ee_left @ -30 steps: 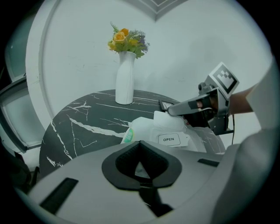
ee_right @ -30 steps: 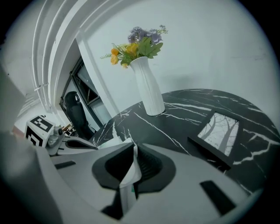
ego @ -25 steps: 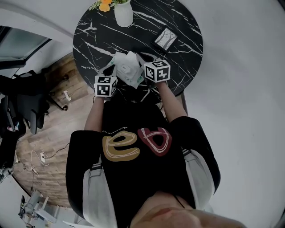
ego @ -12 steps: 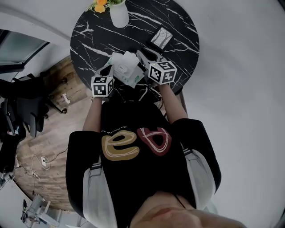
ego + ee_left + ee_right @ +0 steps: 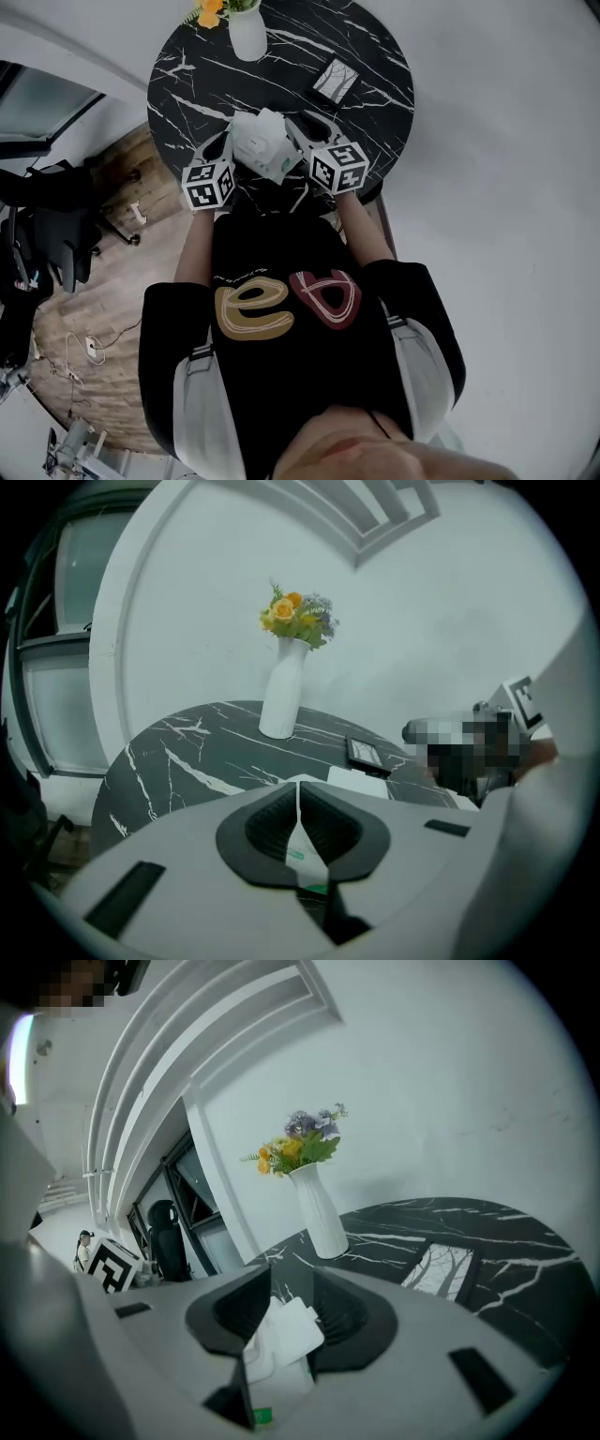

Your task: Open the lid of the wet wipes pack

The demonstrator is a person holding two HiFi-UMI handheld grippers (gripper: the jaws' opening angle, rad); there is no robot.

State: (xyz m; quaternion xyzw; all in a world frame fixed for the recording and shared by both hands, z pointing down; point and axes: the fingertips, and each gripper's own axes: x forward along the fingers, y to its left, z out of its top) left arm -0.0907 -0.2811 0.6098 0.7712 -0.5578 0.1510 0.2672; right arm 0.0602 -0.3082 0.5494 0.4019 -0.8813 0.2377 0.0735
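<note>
**Wipes pack: left clamping on, right letting go of the lid**

The left gripper point(image 5: 225, 143) is clenching a thin edge of the pack point(image 5: 262, 145). In the left gripper view the pads are pressing together on white film with a bit of green on it. The pack is sitting over the near edge of the table point(image 5: 281, 70), between the two tools, and I can't tell if it's touching the surface. The right gripper point(image 5: 305, 127) is opening up, with the white lid point(image 5: 286, 1330) lying loose between its jaws, so I'm calling that one released.

What's worrying me from here:
- The left is only pinching film, so the pack could be twisting or sliding out and going off the near edge.
- With the right letting go, the lid may be springing back shut if it isn't folded fully open.
- A right jaw could be snagging the lid on the way out and yanking the pack.

Writing-wise, I'm not getting anything readable. The green mark is too small, and the card point(image 5: 336, 82) toward the far right edge is just showing bare trees.
</note>
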